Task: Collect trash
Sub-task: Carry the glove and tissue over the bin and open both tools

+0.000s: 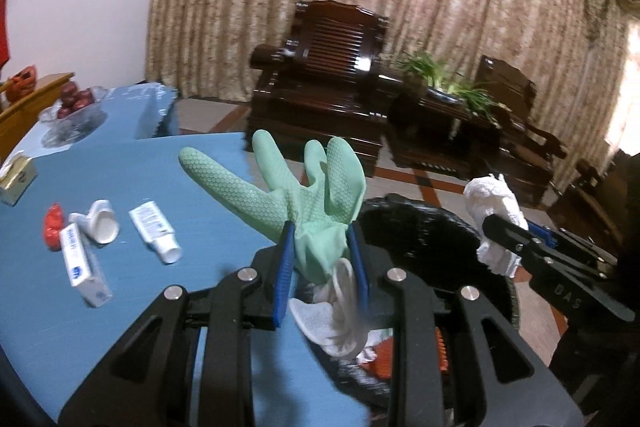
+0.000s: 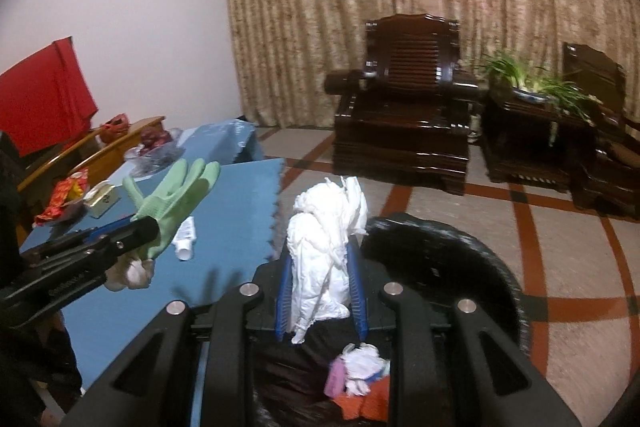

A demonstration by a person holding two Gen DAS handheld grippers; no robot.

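Note:
My left gripper (image 1: 320,239) is shut on a mint-green rubber glove (image 1: 304,195) whose white lining hangs below the blue pads. It hovers at the table's right edge, just beside the black bin (image 1: 420,239). In the right wrist view the same glove (image 2: 172,203) shows at the left. My right gripper (image 2: 322,251) is shut on a crumpled white paper wad (image 2: 328,239), held above the black bin (image 2: 452,259). That wad (image 1: 496,203) also shows at the right of the left wrist view. Several pieces of white, pink and orange trash (image 2: 360,383) lie inside the bin.
On the blue table (image 1: 120,307) lie a white tube (image 1: 154,227), a white box (image 1: 84,271), a crushed white cup (image 1: 98,223), a red wrapper (image 1: 54,227) and a tissue box (image 1: 16,179). A fruit bowl (image 1: 72,107) stands farther back. Dark wooden chairs (image 2: 404,107) stand across the floor.

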